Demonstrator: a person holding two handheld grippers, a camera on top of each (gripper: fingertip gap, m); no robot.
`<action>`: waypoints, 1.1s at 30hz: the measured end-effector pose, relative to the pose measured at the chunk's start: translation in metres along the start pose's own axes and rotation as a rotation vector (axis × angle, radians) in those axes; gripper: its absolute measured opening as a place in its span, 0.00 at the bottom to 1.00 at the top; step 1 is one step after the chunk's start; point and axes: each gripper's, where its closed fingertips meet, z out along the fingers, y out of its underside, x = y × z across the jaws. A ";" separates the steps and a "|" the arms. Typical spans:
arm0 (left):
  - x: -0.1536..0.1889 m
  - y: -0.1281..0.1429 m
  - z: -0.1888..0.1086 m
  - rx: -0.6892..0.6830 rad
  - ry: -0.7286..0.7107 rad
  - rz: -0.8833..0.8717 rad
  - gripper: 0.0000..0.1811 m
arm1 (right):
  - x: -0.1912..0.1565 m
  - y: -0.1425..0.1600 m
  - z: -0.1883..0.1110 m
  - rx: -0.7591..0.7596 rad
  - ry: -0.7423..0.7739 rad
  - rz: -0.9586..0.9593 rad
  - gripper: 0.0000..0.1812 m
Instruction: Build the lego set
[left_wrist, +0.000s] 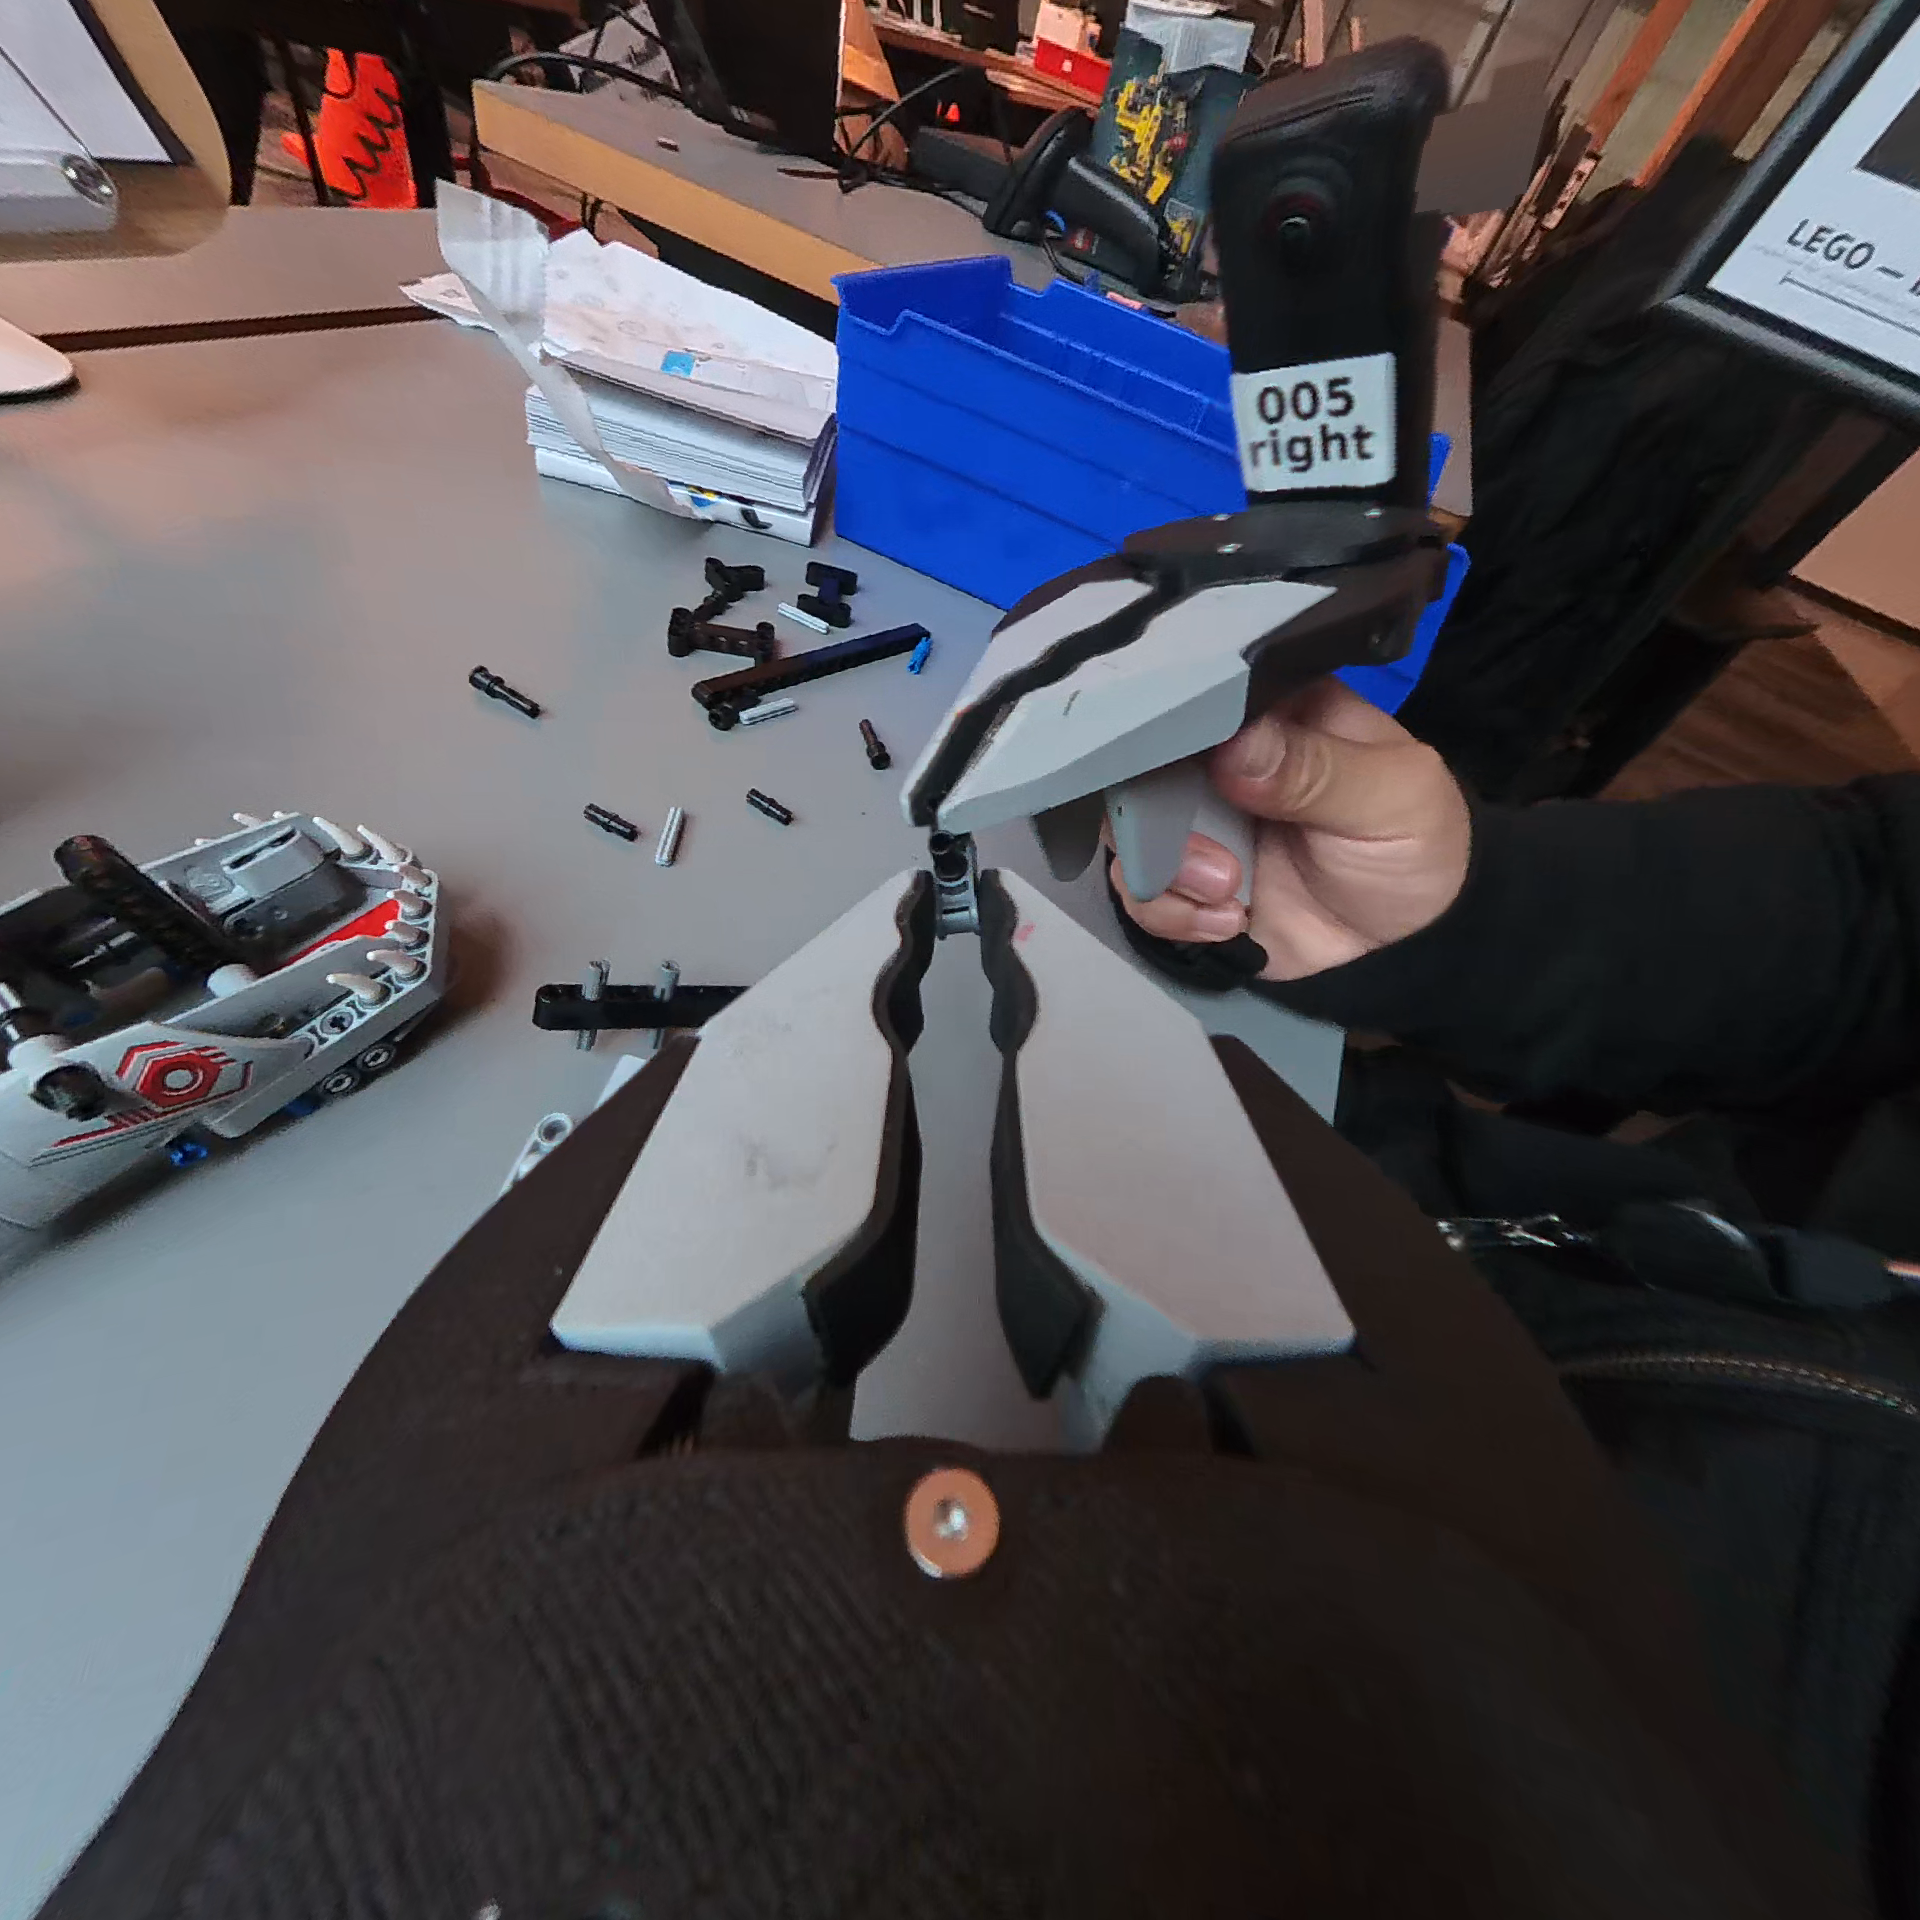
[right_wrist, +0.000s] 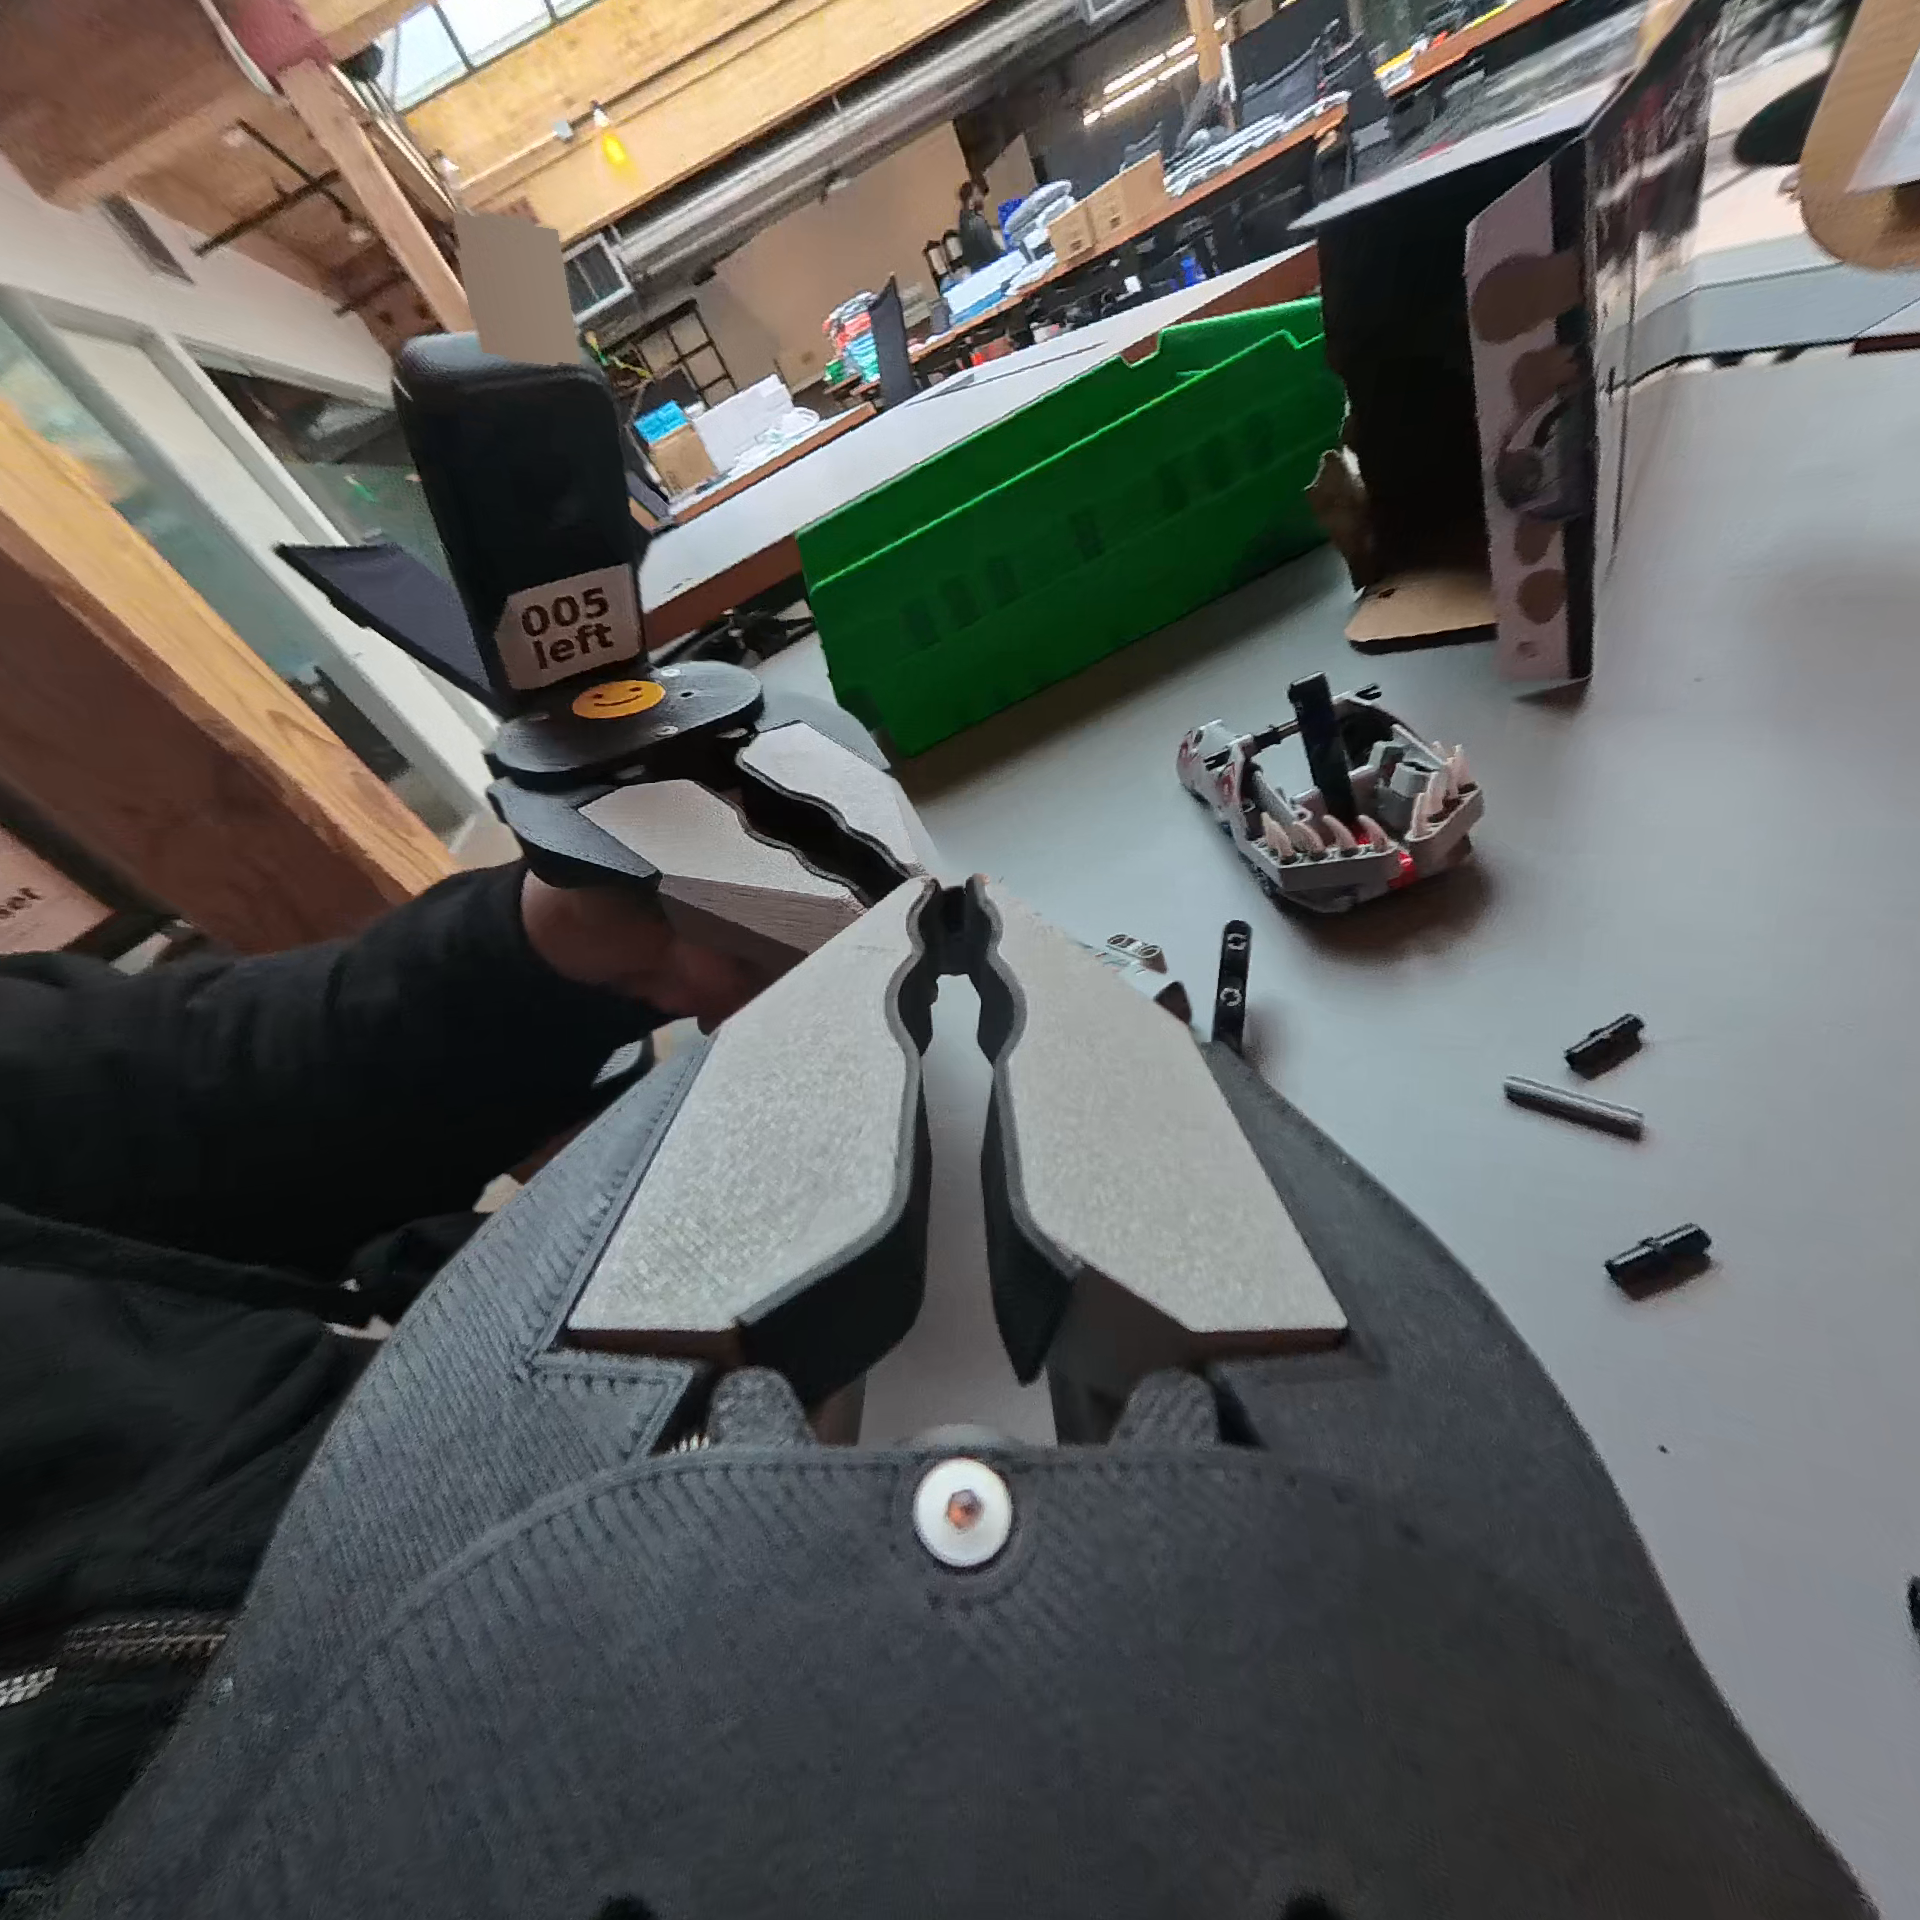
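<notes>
My left gripper (left_wrist: 951, 896) is shut on a small grey connector (left_wrist: 956, 906), held above the grey table. A black pin (left_wrist: 948, 847) sticks out of the connector's far end. My right gripper (left_wrist: 928, 816) comes in from the right, tip to tip with the left, and is shut on that pin. In the right wrist view the right gripper (right_wrist: 954, 906) pinches the black pin (right_wrist: 951, 925), and the left gripper's fingers (right_wrist: 727, 842) meet it from the left. The partly built grey, red and white lego vehicle (left_wrist: 208, 997) sits on the table at left and also shows in the right wrist view (right_wrist: 1340, 821).
Loose black pins, grey axles and a long black beam (left_wrist: 810, 665) lie on the table. A black beam with two grey axles (left_wrist: 634, 1006) lies near my left fingers. A blue bin (left_wrist: 1039, 436), a booklet stack (left_wrist: 686, 416), a green bin (right_wrist: 1070, 561) and a cardboard box (right_wrist: 1507, 416) stand farther back. Left and right tips are no more than a few centimetres apart. The long black beam (left_wrist: 810, 665) is about 20 cm from both grippers' fingertips.
</notes>
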 end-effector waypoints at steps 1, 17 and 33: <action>0.000 0.000 0.000 -0.004 -0.005 0.004 0.04 | 0.000 0.000 0.001 -0.002 0.011 -0.021 0.00; 0.012 -0.015 -0.007 0.084 0.027 0.155 0.03 | -0.022 -0.006 0.000 -0.072 0.025 -0.307 0.00; 0.019 -0.018 -0.006 0.076 0.088 0.009 0.03 | -0.031 -0.025 -0.017 -0.041 -0.095 -0.253 0.00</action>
